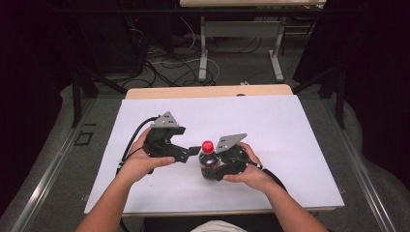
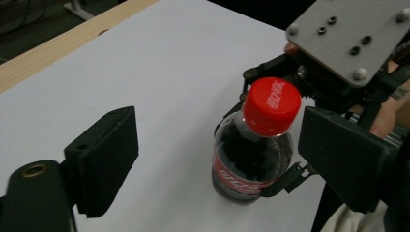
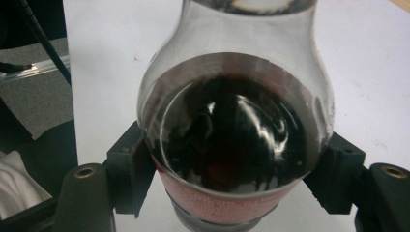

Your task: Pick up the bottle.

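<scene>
Bottle stands upright on the white desk, near its front edge. Right tool pinches the bottle's body at the label band, pads pressed on both sides. Left tool, jaws spread and empty, sits just beside the red cap.

Judgement: part-full, moderately heavy; thin plastic wall yields, smooth, slippery. Ribbed cap is the stiffest hold.

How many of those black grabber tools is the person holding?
2. The left hand-held gripper is left of the bottle, jaws apart near its red cap. The right hand-held gripper is clamped on the bottle's body, on the white table.
</scene>
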`<state>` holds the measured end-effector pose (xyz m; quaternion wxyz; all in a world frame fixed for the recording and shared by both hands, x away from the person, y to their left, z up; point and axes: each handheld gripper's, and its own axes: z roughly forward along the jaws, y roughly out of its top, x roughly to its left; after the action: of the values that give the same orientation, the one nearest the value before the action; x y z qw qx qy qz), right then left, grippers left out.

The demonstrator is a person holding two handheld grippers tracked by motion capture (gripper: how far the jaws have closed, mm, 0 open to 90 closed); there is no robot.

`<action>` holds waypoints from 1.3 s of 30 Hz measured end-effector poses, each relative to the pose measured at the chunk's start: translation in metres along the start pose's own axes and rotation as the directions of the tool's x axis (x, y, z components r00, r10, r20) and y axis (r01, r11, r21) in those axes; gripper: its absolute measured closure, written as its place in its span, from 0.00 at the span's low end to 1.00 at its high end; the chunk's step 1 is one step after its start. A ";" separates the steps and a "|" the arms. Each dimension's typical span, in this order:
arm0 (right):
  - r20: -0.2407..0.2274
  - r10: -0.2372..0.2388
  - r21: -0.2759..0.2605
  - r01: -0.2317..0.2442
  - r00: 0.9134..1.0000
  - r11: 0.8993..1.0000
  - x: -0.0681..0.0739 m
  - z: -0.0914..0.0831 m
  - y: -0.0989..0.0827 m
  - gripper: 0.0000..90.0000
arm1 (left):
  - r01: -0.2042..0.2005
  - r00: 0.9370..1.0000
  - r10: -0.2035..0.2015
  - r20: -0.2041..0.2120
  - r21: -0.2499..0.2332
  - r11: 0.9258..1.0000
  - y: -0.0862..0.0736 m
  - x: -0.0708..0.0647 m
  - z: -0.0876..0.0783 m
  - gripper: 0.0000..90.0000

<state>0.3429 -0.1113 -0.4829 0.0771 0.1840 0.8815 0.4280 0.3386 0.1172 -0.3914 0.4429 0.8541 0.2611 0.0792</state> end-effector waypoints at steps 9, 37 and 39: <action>-0.017 0.006 0.011 -0.006 1.000 1.000 0.000 0.001 -0.001 0.32 | -0.037 0.997 0.032 0.071 0.065 0.997 0.020 -0.004 0.007 0.29; -0.046 0.009 -0.011 -0.010 0.999 1.000 0.002 0.002 -0.004 0.32 | -0.129 0.977 0.093 0.192 0.188 0.974 0.035 -0.005 0.027 0.56; -0.047 0.000 -0.004 0.000 0.999 1.000 0.002 0.002 -0.004 0.32 | -0.128 0.978 0.092 0.188 0.189 0.974 0.036 -0.005 0.029 0.59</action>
<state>0.3403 -0.1111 -0.4870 0.0568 0.1737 0.8822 0.4340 0.3583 0.0775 -0.3795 0.3712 0.9111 0.1790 0.0004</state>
